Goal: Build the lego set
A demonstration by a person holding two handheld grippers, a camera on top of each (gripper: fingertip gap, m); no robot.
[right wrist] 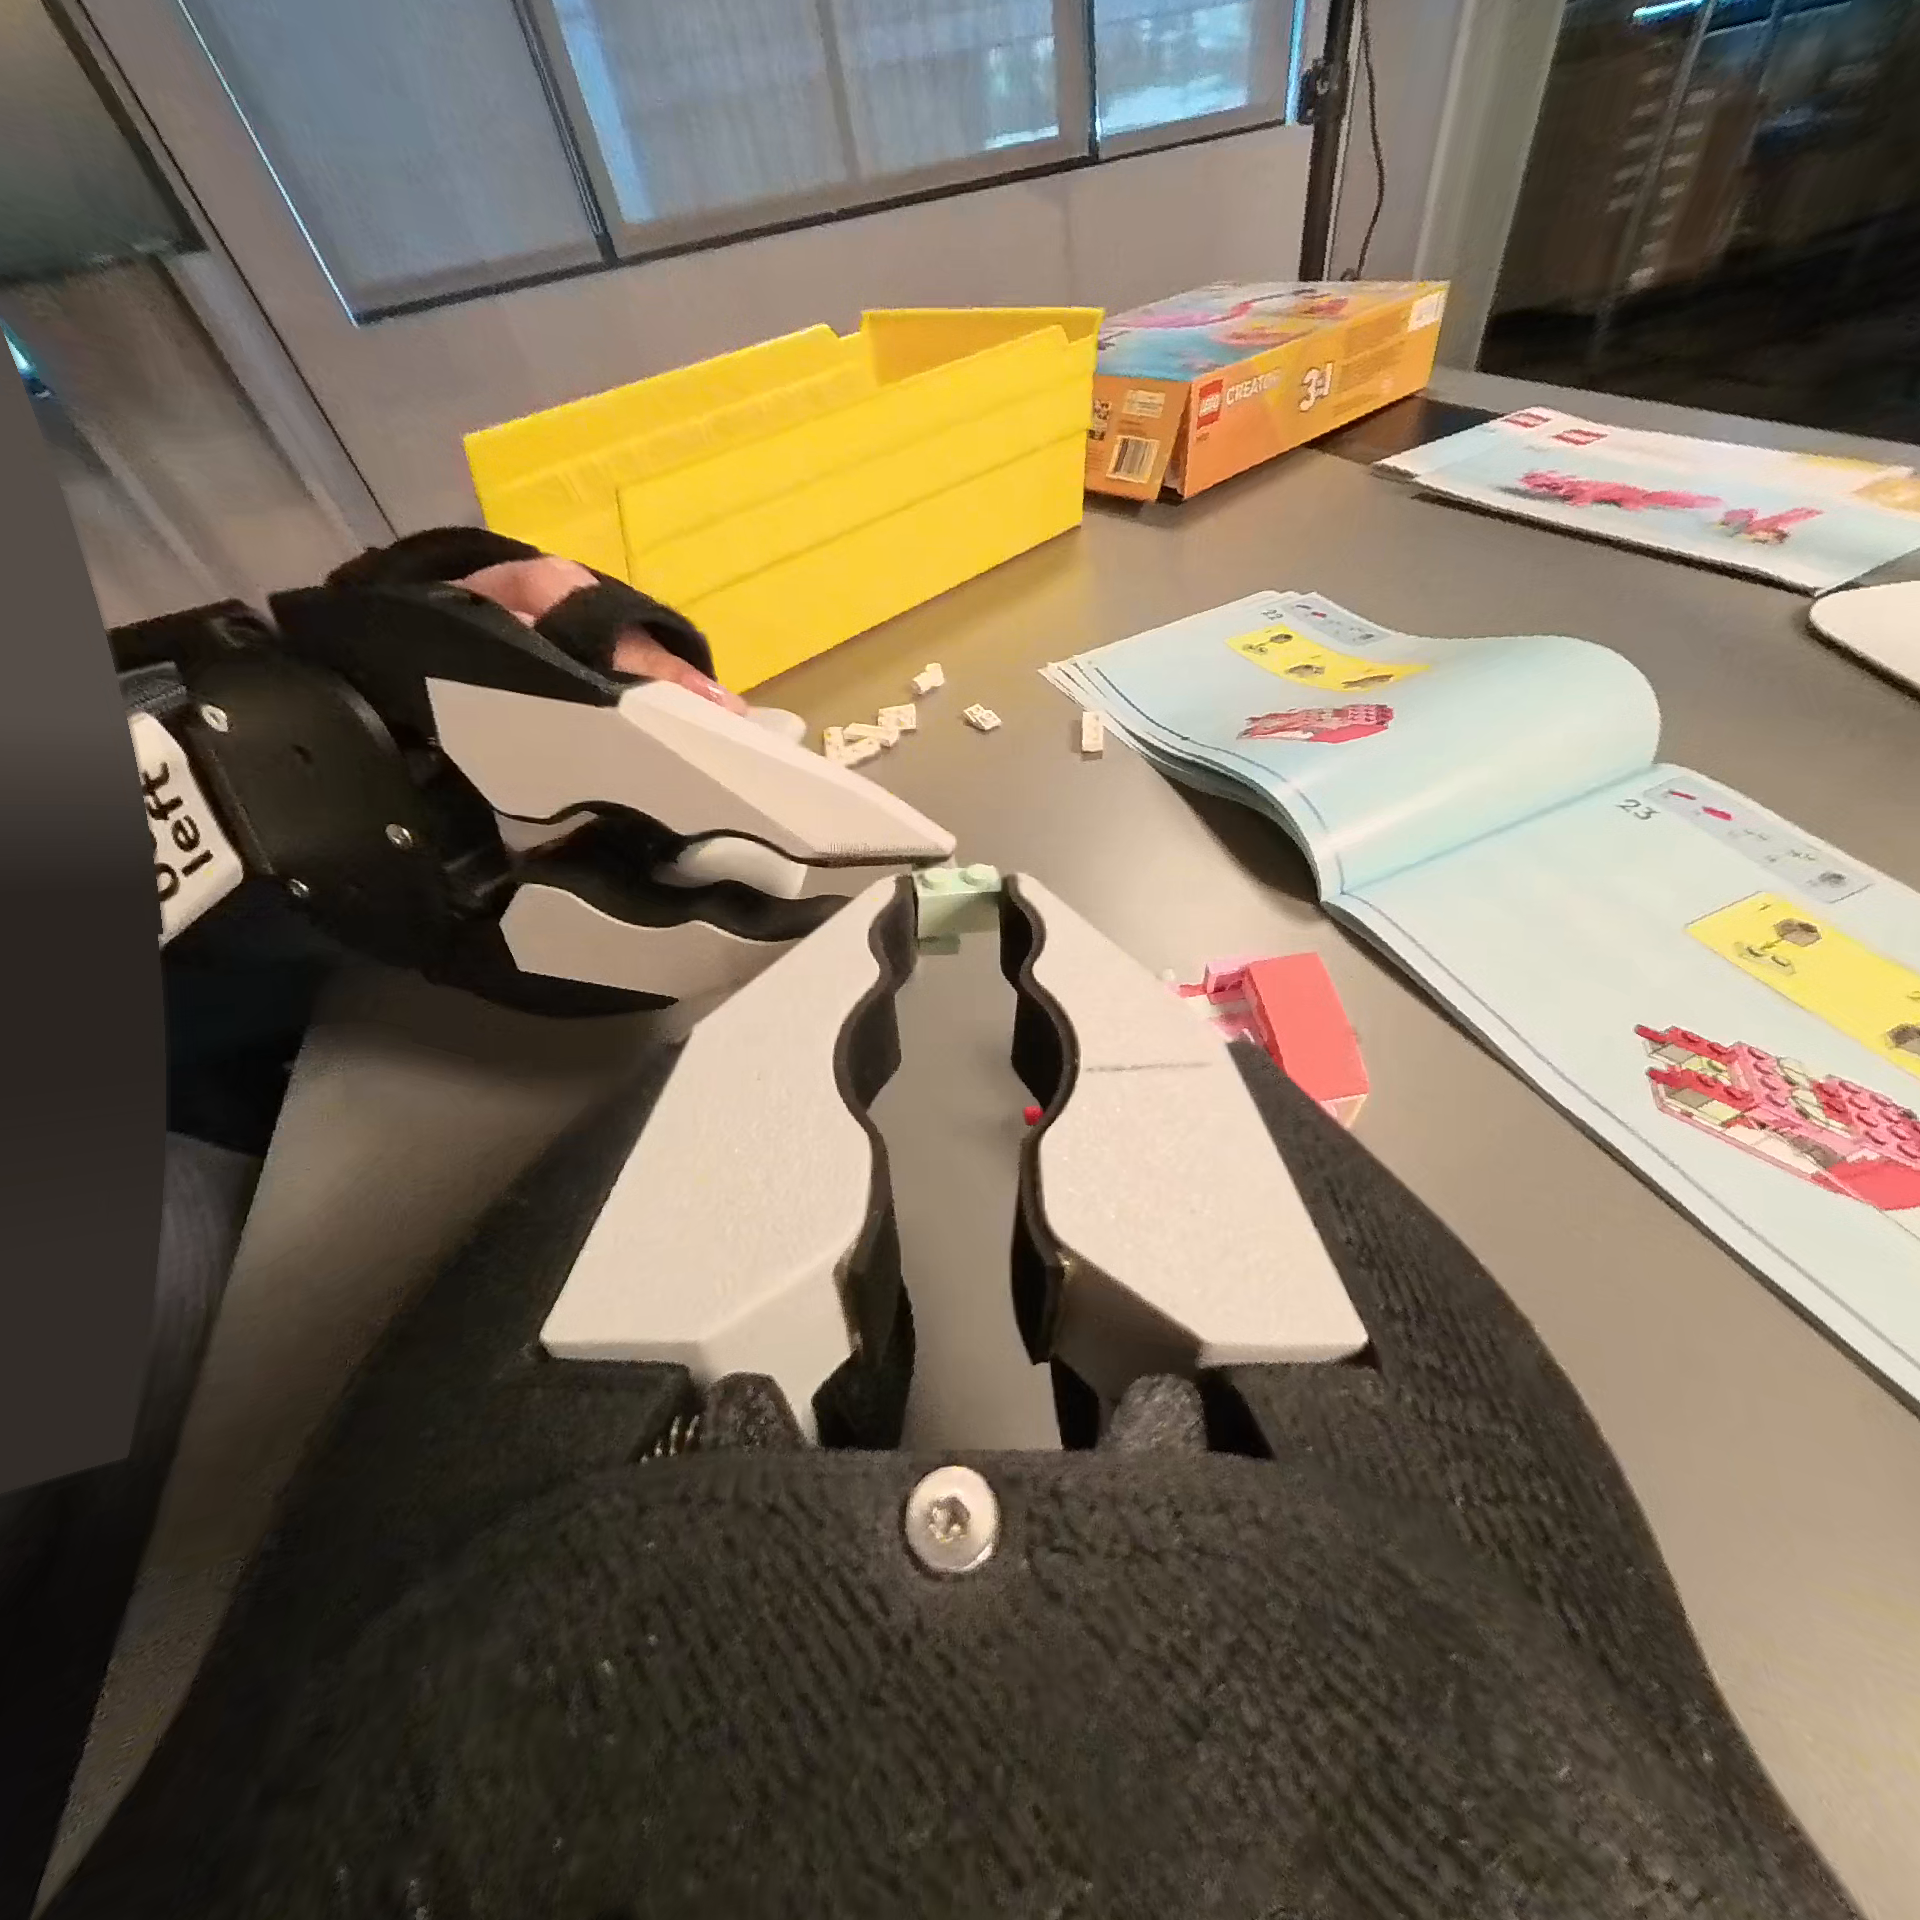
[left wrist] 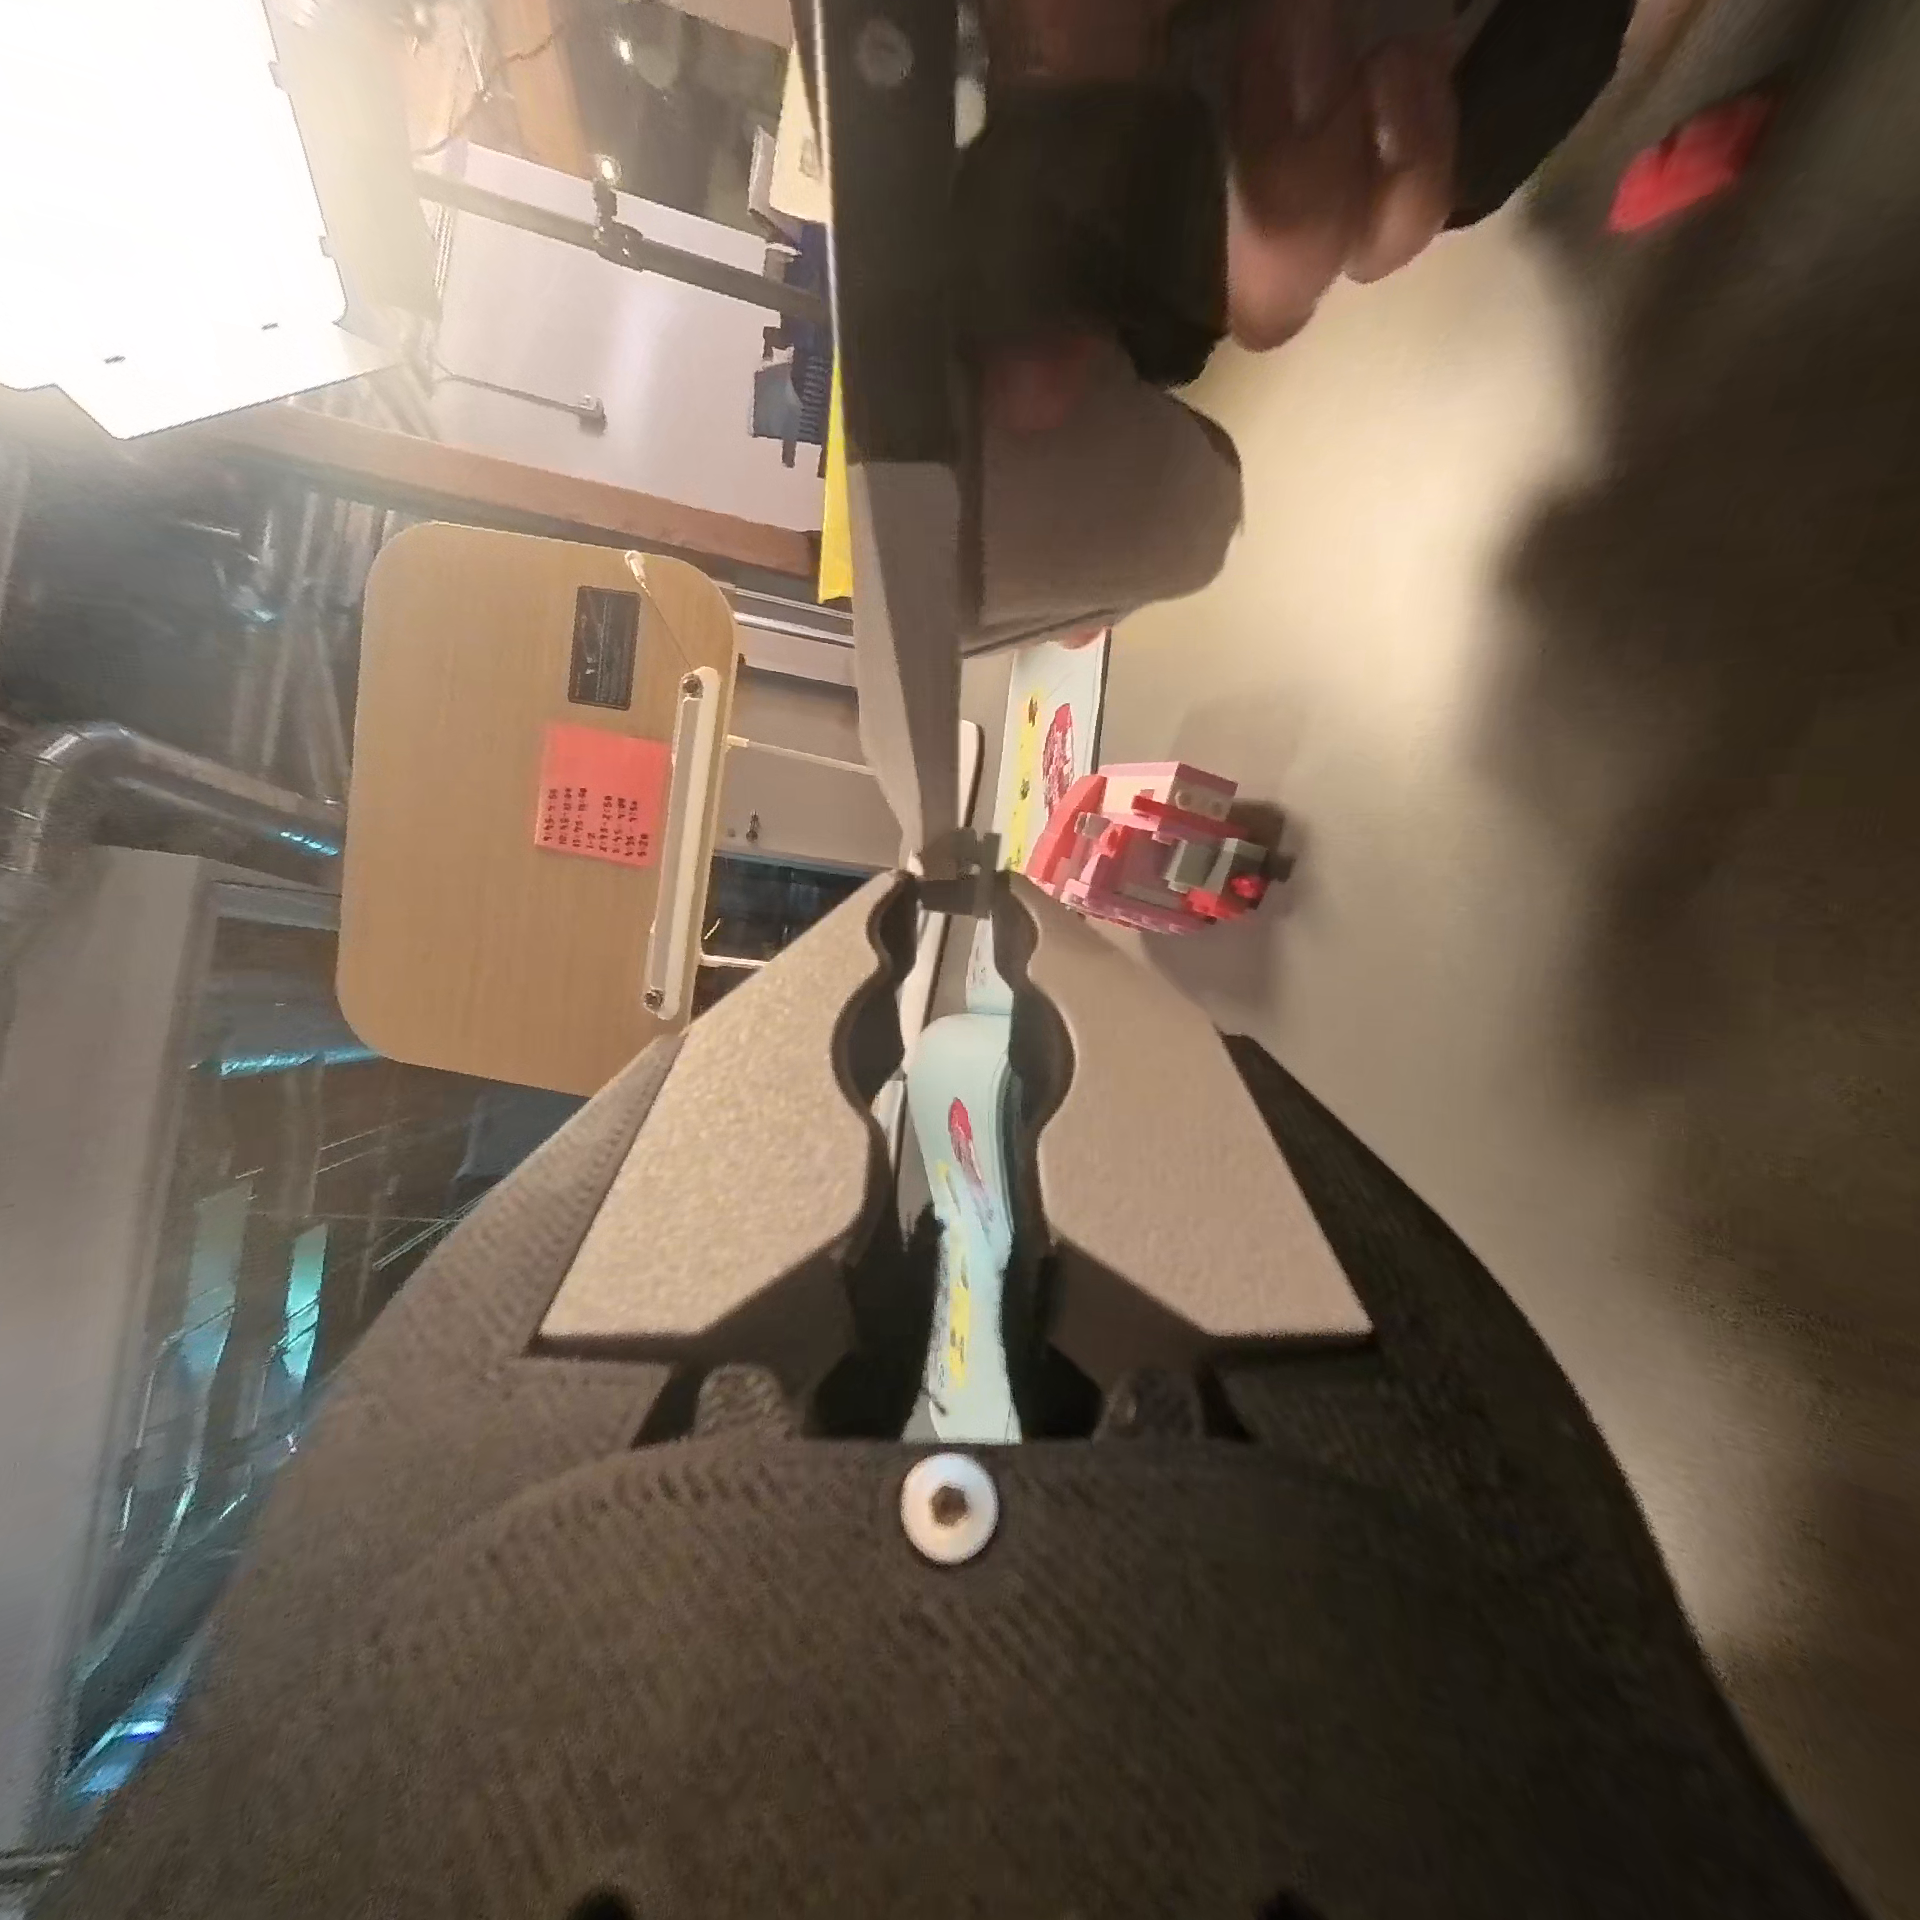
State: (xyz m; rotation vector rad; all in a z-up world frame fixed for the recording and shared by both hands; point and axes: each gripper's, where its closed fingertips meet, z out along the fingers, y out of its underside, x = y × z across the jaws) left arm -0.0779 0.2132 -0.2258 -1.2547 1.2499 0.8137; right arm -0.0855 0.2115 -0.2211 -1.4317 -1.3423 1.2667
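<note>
A grey counter (right wrist: 1039,644) runs below windows. From left: the left tongs (right wrist: 940,854), whose grip I cannot tell, meet a pale green brick (right wrist: 956,902) clenched in the right tongs (right wrist: 954,896). Behind stand a yellow bin (right wrist: 790,488) and scattered white pieces (right wrist: 883,719); rightward, a pink brick model (right wrist: 1299,1029) and open booklet (right wrist: 1455,769).

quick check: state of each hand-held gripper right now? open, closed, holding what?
Left hand-held gripper: closed on a small grey brick piece, tips meeting the right's.
Right hand-held gripper: closed on a small pale green brick, pads against its sides.
</note>
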